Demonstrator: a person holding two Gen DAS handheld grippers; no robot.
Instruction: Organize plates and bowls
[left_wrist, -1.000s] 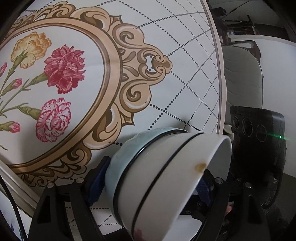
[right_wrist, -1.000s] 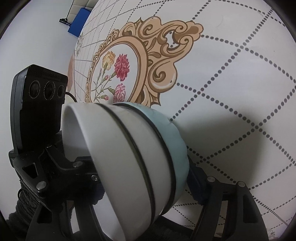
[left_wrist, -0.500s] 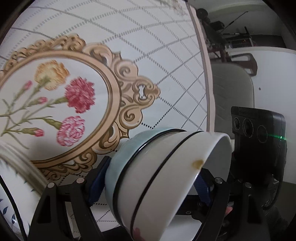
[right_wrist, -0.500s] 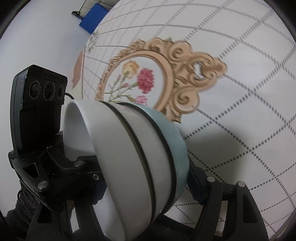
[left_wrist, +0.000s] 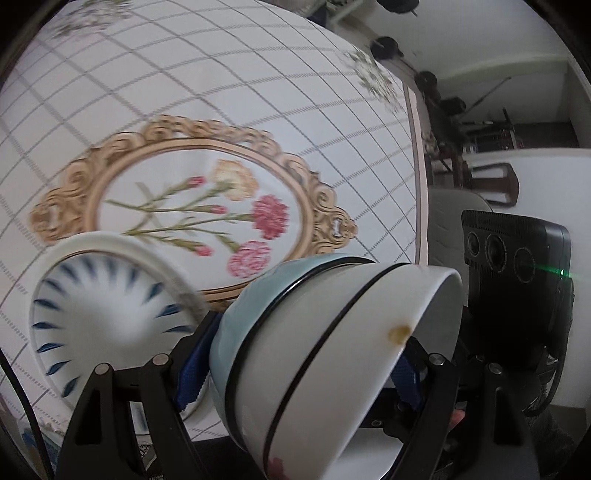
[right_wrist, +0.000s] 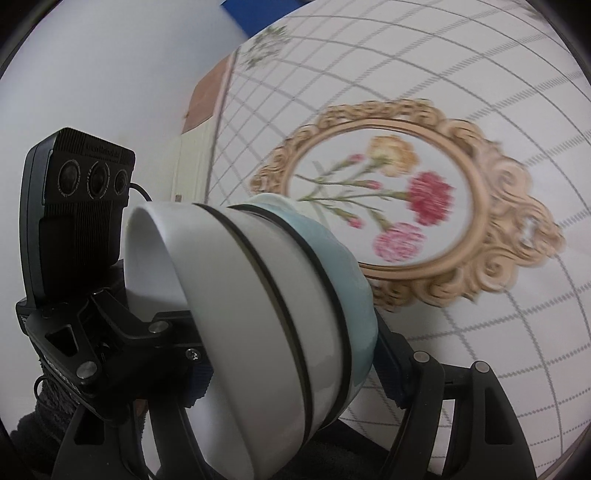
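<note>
A nested stack of bowls (left_wrist: 325, 354), white ones with black rim lines and a pale blue one at the bottom, is held tipped on its side between both grippers. My left gripper (left_wrist: 299, 373) is shut on the stack from one side. My right gripper (right_wrist: 291, 354) is shut on the same stack (right_wrist: 280, 317) from the other side. A white plate with blue leaf marks (left_wrist: 103, 317) lies on the table at the lower left of the left wrist view. The stack hangs above the tablecloth.
The table wears a white gridded cloth with a gold-framed flower print (left_wrist: 207, 214), also in the right wrist view (right_wrist: 399, 206). The table edge (left_wrist: 417, 184) runs at right, with a chair (left_wrist: 454, 229) and dark furniture beyond. A white wall (right_wrist: 110, 74) stands left.
Both grippers with the bowl stack have pulled up and back from the table. The flower print now looks smaller and the blue-marked plate has come into the left wrist view.
</note>
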